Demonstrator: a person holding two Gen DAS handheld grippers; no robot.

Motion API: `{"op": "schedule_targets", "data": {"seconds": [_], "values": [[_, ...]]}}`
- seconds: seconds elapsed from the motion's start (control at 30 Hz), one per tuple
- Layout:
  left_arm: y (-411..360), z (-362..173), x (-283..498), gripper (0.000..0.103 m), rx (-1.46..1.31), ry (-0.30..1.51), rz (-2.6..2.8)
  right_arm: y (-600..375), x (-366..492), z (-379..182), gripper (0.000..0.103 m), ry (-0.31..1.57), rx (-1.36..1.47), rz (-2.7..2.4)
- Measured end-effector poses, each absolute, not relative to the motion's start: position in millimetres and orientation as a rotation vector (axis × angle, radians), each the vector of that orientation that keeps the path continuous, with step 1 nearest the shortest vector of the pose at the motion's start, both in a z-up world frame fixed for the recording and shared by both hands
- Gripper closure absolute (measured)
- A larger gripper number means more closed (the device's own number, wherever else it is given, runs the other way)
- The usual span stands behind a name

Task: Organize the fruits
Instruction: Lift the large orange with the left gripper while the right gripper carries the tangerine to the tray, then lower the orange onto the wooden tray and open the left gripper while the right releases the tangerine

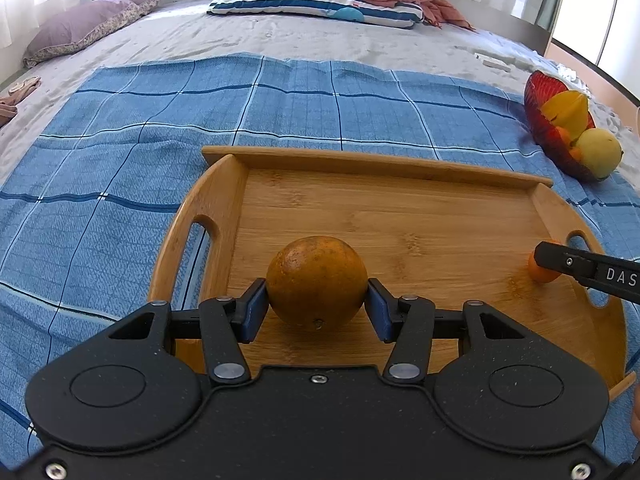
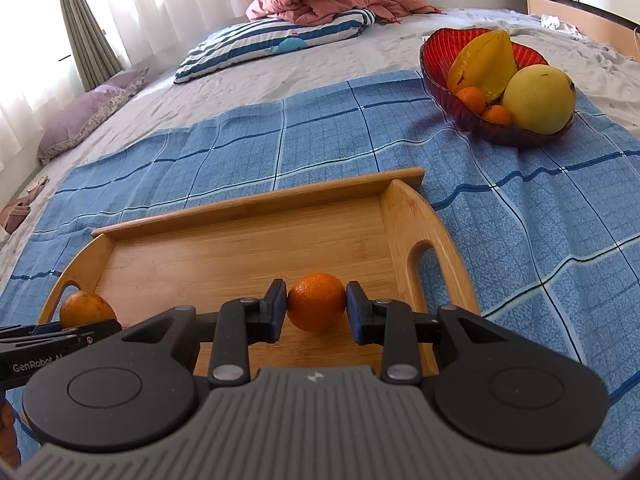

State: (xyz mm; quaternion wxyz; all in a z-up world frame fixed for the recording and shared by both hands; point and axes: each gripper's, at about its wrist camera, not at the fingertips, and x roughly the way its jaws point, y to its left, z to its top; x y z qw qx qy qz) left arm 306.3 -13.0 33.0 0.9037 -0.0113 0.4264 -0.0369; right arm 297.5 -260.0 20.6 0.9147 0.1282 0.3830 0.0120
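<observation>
A: State the condition of each claw.
B: The left gripper (image 1: 317,304) is clamped on a large orange (image 1: 317,282), blue pads against its dull, speckled rind. The right gripper (image 2: 317,310) is clamped on a small mandarin (image 2: 317,301), bright and finely pitted.
A: Location?
B: Both fruits sit low on the near part of a smooth bamboo tray (image 2: 256,204), orange left, mandarin right. Both are near-round; no long axis is discernible.
A: Remaining fruit?
B: A ribbed red glass bowl (image 2: 440,46) at far right holds a ridged starfruit (image 2: 486,64), a smooth pear-shaped yellow fruit (image 2: 538,100) and two mandarins.
</observation>
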Motion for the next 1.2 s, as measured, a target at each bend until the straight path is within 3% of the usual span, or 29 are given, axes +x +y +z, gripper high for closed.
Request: {"op": "schedule_targets", "data": {"seconds": [0.4,0.53,0.63,0.7,1.0,1.2], "values": [[-12,33,307,0.052,-0.035,0.887,-0.078,-257,298,22,0.066,0.799,0.254,0.018],[-10,35,306,0.052,-0.041,0.886,-0.075,-257,299,22,0.056,0.808,0.254,0.023],[-9,40,303,0.043,-0.033,0.866,-0.078,-256,299,21,0.044,0.825,0.248,0.016],[-8,43,301,0.032,-0.036,0.859,-0.084,-256,299,20,0.043,0.828,0.248,0.020],[-2,54,283,0.008,-0.022,0.823,-0.075,-254,286,24,0.026,0.817,0.240,0.045],[1,59,262,0.001,-0.013,0.803,-0.088,-250,269,32,0.016,0.788,0.212,0.084]]}}
